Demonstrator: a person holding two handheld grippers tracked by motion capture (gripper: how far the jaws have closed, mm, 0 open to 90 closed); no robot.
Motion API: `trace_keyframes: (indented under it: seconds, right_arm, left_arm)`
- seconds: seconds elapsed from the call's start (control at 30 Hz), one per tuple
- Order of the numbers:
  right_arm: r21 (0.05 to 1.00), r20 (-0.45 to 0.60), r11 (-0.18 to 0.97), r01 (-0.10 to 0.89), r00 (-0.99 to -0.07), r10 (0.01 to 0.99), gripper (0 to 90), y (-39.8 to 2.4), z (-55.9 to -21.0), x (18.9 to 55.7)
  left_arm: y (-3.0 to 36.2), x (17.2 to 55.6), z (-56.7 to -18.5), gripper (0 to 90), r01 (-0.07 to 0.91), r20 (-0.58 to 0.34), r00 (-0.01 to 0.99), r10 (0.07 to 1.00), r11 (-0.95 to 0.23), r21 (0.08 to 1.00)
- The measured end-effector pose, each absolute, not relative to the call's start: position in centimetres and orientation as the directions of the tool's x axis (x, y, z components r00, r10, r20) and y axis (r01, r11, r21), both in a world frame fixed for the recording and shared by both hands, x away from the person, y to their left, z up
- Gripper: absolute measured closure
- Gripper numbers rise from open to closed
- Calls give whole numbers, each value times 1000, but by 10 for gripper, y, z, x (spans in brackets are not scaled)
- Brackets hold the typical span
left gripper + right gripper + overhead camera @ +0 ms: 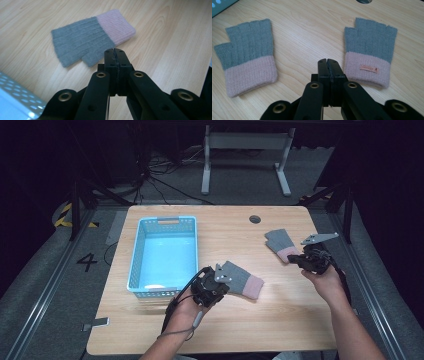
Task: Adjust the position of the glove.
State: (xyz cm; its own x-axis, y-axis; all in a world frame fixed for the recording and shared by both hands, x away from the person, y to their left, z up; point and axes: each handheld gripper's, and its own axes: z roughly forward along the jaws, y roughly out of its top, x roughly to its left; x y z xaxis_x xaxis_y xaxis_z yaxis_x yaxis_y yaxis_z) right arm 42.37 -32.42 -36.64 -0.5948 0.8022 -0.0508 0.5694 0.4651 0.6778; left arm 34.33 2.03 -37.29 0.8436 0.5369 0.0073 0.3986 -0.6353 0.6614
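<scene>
Wooden table (280,320) — basket (137,250), gloves (244,281) (two)

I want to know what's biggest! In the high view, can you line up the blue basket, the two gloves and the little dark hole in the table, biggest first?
1. Blue basket, clearly largest.
2. The two gloves: a matching pair, about alike; the near one looks slightly bigger, likely from closeness.
3. Dark table hole, smallest.
</scene>
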Motion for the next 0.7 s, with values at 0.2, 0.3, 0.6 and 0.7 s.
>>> trace_keyframes:
  seconds: [0.2,0.3,0.6,0.7]
  right_arm:
    - [682,-44,492,541,-641,766,898,-312,-362,416]
    - [677,-44,518,523,-673,738,898,-300,-362,411]
    - [650,-20,597,470,-775,632,898,-259,-369,396]
    - [633,-20,629,451,-803,595,898,-246,-373,391]
  left_arm:
    - [22,347,-372,900,401,31,838,545,-653,643]
    - [22,346,-370,899,387,43,839,542,-651,652]
    - [17,346,-368,899,386,58,836,545,-660,645]
    - [17,346,-368,899,381,51,843,535,-661,646]
